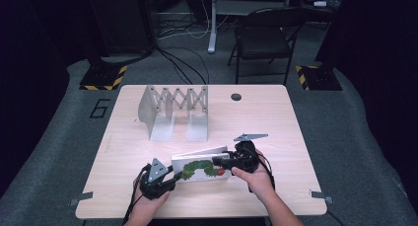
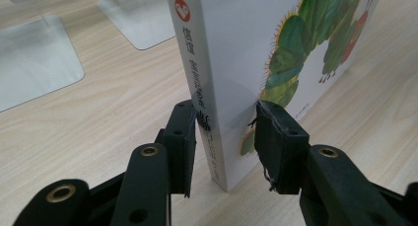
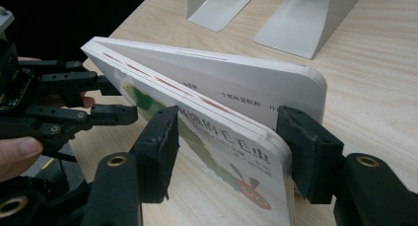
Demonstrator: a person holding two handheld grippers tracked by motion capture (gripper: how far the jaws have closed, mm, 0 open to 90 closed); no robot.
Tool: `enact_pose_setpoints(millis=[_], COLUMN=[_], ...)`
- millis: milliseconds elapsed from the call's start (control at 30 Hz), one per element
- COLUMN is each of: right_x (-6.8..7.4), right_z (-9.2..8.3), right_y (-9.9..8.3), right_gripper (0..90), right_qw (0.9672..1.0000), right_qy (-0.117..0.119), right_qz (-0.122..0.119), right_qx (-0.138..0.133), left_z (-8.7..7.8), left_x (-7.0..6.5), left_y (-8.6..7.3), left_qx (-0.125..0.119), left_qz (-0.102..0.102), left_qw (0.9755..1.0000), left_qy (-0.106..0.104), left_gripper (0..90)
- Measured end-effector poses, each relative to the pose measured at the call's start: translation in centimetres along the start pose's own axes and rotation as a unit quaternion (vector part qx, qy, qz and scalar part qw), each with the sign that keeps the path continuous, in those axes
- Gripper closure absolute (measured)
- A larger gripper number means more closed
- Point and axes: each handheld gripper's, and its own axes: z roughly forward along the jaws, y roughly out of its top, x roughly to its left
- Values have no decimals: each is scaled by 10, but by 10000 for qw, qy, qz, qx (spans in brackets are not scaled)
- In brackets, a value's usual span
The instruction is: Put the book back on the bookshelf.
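High view: book upright on near tabletop, left fingers pinching spine end, right fingers spread loose astride fore-edge, covers fanning; best re-pinch both covers before carrying to rack.

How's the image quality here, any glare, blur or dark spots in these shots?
High view: table evenly lit, room around it dark, book small and soft. Left gripper view: book sharp, bookend base washed pale by glare, near jaws soft. Right gripper view: cover print sharp, top left corner black, stand feet slightly soft.
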Motion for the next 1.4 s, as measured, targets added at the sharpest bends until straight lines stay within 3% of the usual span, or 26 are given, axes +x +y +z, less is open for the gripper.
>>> enact_pose_setpoints(millis=[267, 533, 667, 733, 900, 1000, 1200, 1400], right_x=[-5, -14, -17, -19, -22, -24, -25, -24], right_z=[3, 2, 2, 2, 3, 5, 5, 6], right_y=[-6, -12, -14, -16, -17, -18, -19, -19], right_gripper=[406, 405, 404, 402, 400, 398, 398, 398], right_qw=[9996, 9992, 9988, 9985, 9981, 9978, 9976, 9975], right_qy=[-83, -117, -195, -242, -335, -357, -396, -397], right_qz=[-124, 78, 102, 158, 181, 190, 166, 165], right_qx=[259, 385, 432, 466, 484, 526, 538, 554], left_z=[-2, -5, -6, -6, -6, -8, -10, -8], left_x=[4, 3, 1, 0, 3, 5, 8, 11], left_y=[-1, 1, 2, 3, 4, 7, 7, 6], left_qx=[31, 100, 203, 182, 210, 286, 95, 72], left_qz=[36, 41, 164, 192, 167, 193, 150, 148], left_qw=[9998, 9994, 9986, 9988, 9980, 9963, 9983, 9984], left_qy=[-188, -335, -467, -423, -573, -788, -555, -550], left_gripper=[617, 608, 584, 566, 585, 587, 539, 461])
